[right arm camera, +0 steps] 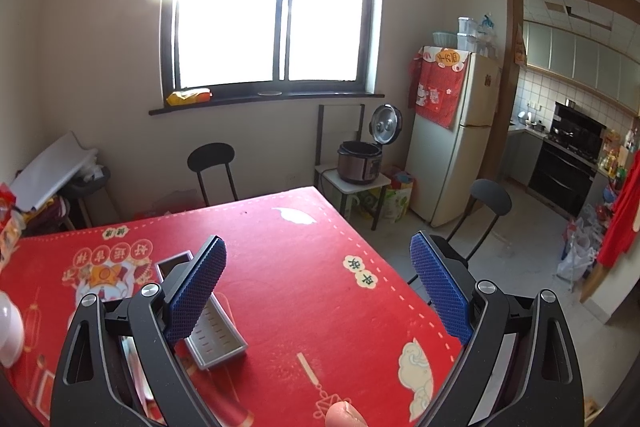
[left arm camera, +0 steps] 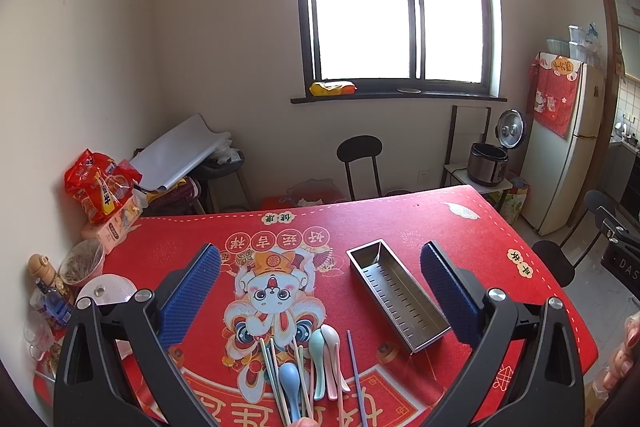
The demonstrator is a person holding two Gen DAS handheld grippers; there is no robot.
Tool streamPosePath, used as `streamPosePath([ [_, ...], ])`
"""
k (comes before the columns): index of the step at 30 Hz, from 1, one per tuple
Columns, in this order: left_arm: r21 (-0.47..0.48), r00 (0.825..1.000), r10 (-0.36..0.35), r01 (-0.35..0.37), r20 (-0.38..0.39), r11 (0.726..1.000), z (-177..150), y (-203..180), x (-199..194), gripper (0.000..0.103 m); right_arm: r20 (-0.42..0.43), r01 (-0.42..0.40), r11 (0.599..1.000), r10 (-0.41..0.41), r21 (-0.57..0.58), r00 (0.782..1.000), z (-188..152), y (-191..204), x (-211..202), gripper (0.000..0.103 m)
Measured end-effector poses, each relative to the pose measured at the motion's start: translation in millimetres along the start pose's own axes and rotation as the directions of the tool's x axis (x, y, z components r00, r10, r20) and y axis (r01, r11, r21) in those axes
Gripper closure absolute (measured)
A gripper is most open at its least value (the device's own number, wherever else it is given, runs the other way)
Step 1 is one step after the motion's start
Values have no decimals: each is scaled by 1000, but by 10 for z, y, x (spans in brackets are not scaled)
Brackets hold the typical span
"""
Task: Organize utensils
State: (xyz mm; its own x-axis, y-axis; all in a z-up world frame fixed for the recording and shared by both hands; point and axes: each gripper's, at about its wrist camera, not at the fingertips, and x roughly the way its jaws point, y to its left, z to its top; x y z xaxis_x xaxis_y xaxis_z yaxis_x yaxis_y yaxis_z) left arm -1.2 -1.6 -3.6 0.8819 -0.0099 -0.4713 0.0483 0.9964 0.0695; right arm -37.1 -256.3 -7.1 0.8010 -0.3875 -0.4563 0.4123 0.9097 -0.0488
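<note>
We hold both grippers above the red printed tablecloth [left arm camera: 460, 223], angled down toward it. Our left gripper [left arm camera: 320, 291] has its 2 blue-padded fingers [left arm camera: 200, 287] spread wide, with nothing between them. Below it, at the near edge, lies the utensil pile: pastel chopsticks [left arm camera: 276, 367], a blue spoon [left arm camera: 289, 381], a teal spoon [left arm camera: 317, 351] and a pink spoon [left arm camera: 332, 351] touching side by side, plus a single purple chopstick [left arm camera: 355, 371] just to the right. The perforated steel tray [left arm camera: 396, 295] sits empty, near the pile and to its right. Our right gripper [right arm camera: 318, 291] is equally wide open and holds nothing; its left finger [right arm camera: 200, 291] overlaps the tray [right arm camera: 218, 341] in view, hiding its middle. Snack bags [left arm camera: 100, 187] and a glass lid [left arm camera: 106, 289] crowd the table's left edge. 2 black chairs [right arm camera: 212, 163] stand beyond the table.
</note>
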Motion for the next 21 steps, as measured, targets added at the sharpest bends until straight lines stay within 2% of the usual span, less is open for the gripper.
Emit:
streamPosePath([
  [16, -9, 1000, 0, 0, -7, 1000, -28, 15, -14, 5, -11, -6, 1000, 6, -5, 1000, -11, 19, 6, 13],
  [21, -38, 999, -32, 31, -33, 999, -70, 104, 51, 5, -48, -41, 999, 40, -10, 998, -43, 81, 91, 13],
])
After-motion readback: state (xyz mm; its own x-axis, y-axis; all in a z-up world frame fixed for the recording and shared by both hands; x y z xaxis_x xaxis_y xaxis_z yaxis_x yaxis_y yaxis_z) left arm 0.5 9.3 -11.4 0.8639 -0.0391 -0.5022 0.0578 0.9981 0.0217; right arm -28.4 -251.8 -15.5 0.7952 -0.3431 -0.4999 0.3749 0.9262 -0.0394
